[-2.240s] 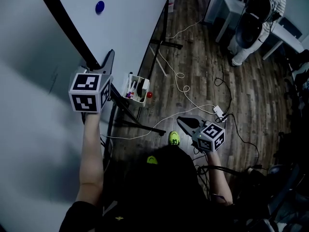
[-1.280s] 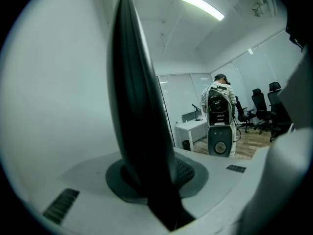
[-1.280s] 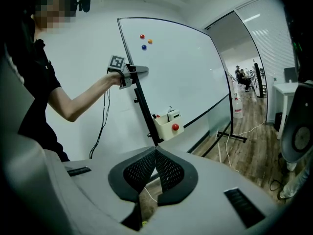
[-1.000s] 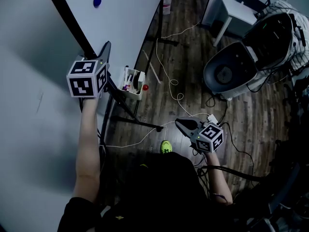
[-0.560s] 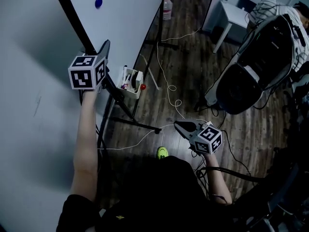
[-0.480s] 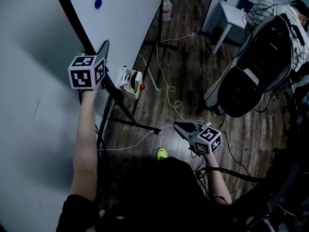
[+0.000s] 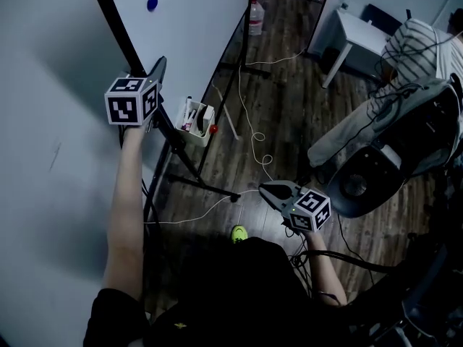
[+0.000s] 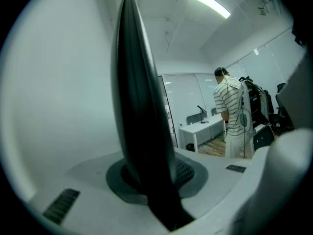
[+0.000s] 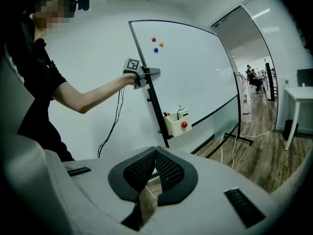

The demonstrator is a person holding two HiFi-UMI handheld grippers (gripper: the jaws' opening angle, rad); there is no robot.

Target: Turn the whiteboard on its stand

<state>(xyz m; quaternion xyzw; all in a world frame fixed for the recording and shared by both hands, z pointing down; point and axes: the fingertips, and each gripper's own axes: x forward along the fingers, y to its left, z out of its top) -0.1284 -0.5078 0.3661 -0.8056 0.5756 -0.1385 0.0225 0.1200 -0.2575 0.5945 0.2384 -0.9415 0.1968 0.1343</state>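
Note:
The whiteboard stands upright at the upper left of the head view, white with a black frame. My left gripper is raised to that frame's side edge and is shut on it. The dark frame edge runs up between the left gripper's pads. Lower down at the right, my right gripper hangs over the floor. Its pads meet with nothing between them. From the right gripper I see the whole whiteboard and the left gripper on its frame.
A white pen tray with a red magnet hangs on the board's lower rail. The black stand foot and white cables lie on the wood floor. A person in a striped shirt with a dark backpack stands at the right, near a white desk.
The person with the backpack has moved nearer along the right side. Both grippers keep about the same places, the left one still on the frame.

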